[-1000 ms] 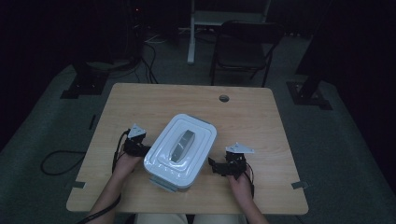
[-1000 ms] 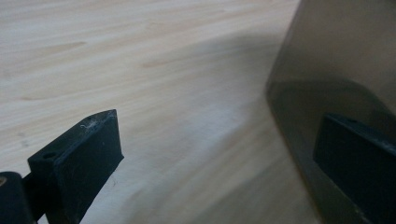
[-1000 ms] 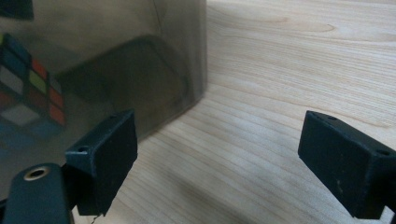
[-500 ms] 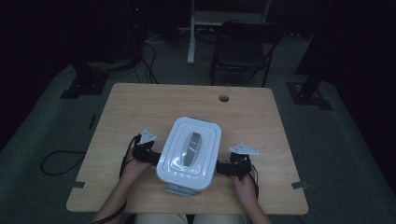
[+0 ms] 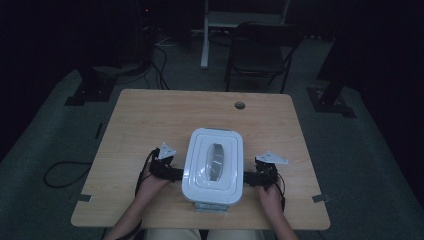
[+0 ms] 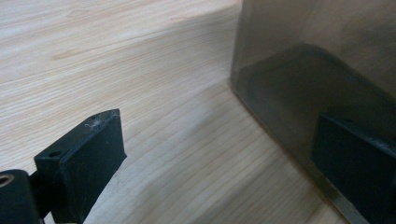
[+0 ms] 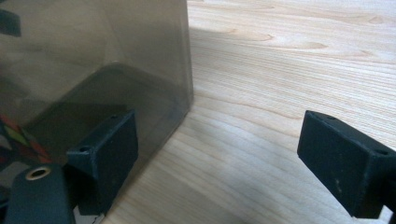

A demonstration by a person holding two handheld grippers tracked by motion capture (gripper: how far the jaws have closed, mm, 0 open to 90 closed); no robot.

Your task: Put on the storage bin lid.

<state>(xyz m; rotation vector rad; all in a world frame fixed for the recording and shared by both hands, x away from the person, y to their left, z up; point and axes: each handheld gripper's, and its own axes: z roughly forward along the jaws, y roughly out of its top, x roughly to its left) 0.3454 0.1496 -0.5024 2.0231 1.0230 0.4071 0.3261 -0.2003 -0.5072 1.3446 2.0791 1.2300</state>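
A storage box with a white lid (image 5: 214, 165) and smoky see-through walls sits at the front middle of the wooden table (image 5: 150, 115), its long side pointing away from me. My left gripper (image 5: 175, 174) is low against the box's left wall, and my right gripper (image 5: 249, 179) is against its right wall. In the left gripper view the gripper (image 6: 219, 163) is open, with one jaw by the box wall (image 6: 317, 46) and bare wood between the jaws. In the right gripper view the gripper (image 7: 224, 156) is open too, one jaw beside the wall (image 7: 93, 46). Coloured squares (image 7: 18, 140) show through that wall.
The table has a round cable hole (image 5: 240, 105) near its far edge. Bare wood lies left, right and beyond the box. A dark chair (image 5: 260, 50) and desk legs stand on the floor behind the table. The box's near end is close to the front edge.
The box has turned from slanted to square with the table and slid to the right and toward me. Both grippers moved along with it, staying at its sides.
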